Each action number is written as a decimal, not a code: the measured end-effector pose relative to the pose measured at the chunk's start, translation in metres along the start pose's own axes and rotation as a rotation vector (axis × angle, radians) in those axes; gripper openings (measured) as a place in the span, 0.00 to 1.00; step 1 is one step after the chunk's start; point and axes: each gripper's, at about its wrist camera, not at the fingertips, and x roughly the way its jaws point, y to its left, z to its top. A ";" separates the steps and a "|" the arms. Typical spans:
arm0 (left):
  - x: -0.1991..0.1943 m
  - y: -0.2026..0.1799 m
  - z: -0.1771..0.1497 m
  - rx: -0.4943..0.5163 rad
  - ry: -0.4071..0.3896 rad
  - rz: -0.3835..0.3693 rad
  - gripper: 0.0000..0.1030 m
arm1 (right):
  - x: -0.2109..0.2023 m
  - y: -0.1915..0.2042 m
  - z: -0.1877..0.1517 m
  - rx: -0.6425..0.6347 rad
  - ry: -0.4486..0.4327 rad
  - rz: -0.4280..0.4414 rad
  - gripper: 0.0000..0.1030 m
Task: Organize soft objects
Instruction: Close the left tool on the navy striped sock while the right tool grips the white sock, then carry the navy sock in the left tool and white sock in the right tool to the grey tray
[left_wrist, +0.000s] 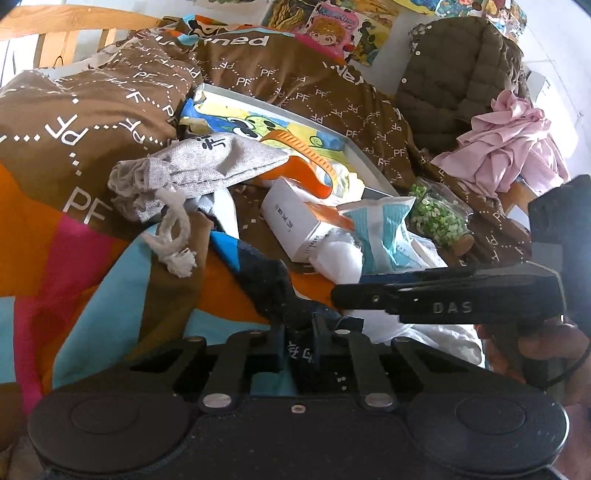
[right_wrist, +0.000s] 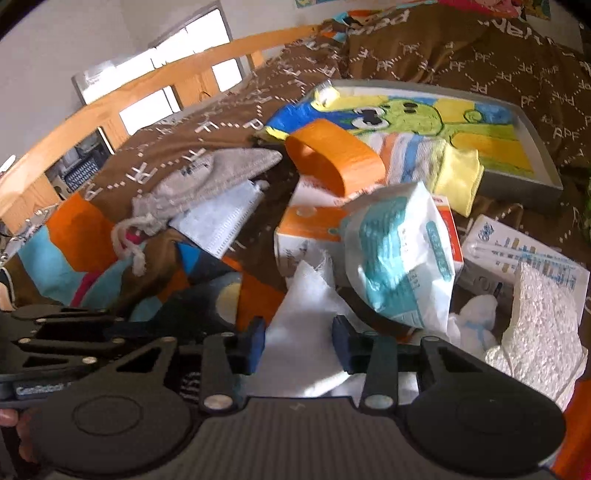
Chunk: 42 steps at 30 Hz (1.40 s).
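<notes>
Left gripper (left_wrist: 297, 330) is narrow, jaws nearly together and clamped on the near end of a dark sock (left_wrist: 271, 284) that lies on the patterned bedspread (left_wrist: 74, 206). The sock runs from the jaws up and to the left, toward a blue patch of the cover.

Right gripper (right_wrist: 298, 343) is about half wide, with a white cloth (right_wrist: 306, 306) lying between its blue pads (right_wrist: 255, 345); can't tell if the pads actually press on it. In the left view the right gripper comes in from the right edge, just beside the left one.

Rest of the pile, further out:
- grey drawstring pouch (left_wrist: 192, 162) at left, cord trailing toward the near side
- pleated face mask (right_wrist: 218, 221) just beside the pouch, partly under it
- orange-and-white box (right_wrist: 306, 229) in the middle, a teal-and-white packet (right_wrist: 402, 258) leaning over it
- orange strap (right_wrist: 332, 158) looped above the box
- framed cartoon picture (right_wrist: 443, 122) far right, with a yellow sock (right_wrist: 458, 177) draped on its near edge
- pink garment (left_wrist: 506, 147) and brown quilted jacket (left_wrist: 458, 70) far right in the left view
</notes>
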 end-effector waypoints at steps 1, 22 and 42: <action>0.000 0.000 0.000 -0.001 -0.001 0.004 0.12 | 0.001 -0.001 0.000 0.005 0.002 0.001 0.44; -0.040 -0.031 0.018 -0.050 -0.151 0.075 0.04 | -0.036 0.000 0.000 0.014 -0.152 0.098 0.11; -0.007 -0.071 0.152 -0.045 -0.344 0.003 0.04 | -0.069 -0.080 0.036 0.219 -0.447 0.115 0.11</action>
